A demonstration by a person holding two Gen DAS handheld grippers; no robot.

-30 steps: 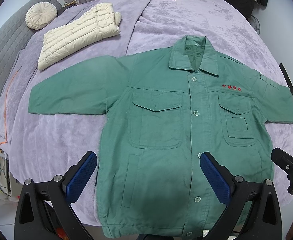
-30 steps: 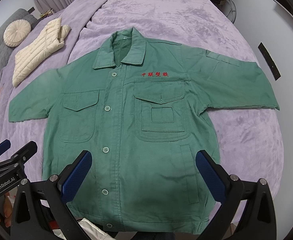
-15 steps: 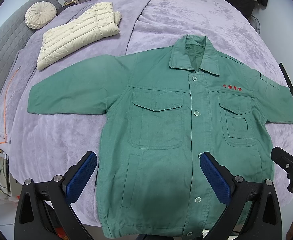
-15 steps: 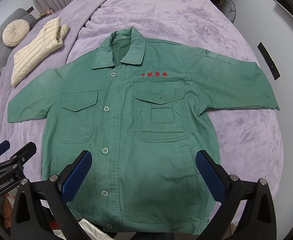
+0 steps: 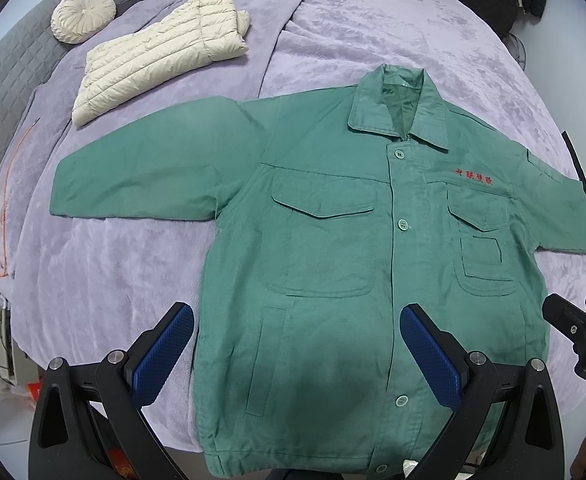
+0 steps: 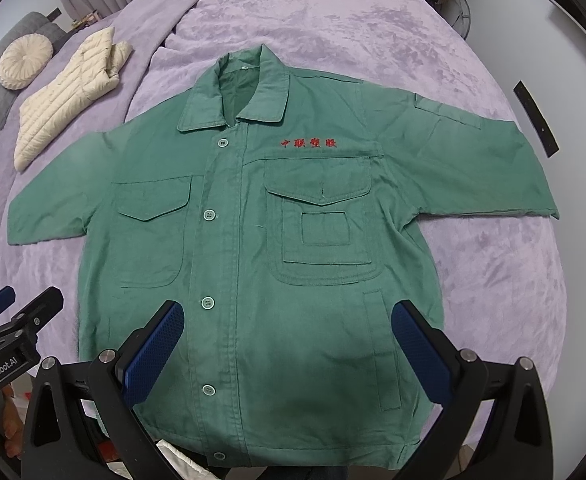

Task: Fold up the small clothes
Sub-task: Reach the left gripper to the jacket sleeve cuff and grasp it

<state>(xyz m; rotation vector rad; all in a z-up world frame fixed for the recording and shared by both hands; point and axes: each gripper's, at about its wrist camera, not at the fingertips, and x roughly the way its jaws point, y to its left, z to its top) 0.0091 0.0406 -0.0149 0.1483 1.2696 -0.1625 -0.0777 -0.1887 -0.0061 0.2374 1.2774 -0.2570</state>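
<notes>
Jaws on both the left gripper (image 5: 297,354) and the right gripper (image 6: 289,350) stand spread wide and hold nothing, hovering over the near hem of the green jacket (image 5: 365,248). It lies flat, buttoned, face up on the purple bed (image 5: 373,32), collar far, sleeves spread left and right (each gripper nearer its own side). A cream puffer jacket (image 5: 161,54) lies well apart far left, leaving open room to fold the sleeves inward.

Red embroidered characters "中联塑胶" on green jacket (image 6: 253,240) chest, white "GenRobot.AI" on left gripper (image 6: 17,304) body
</notes>
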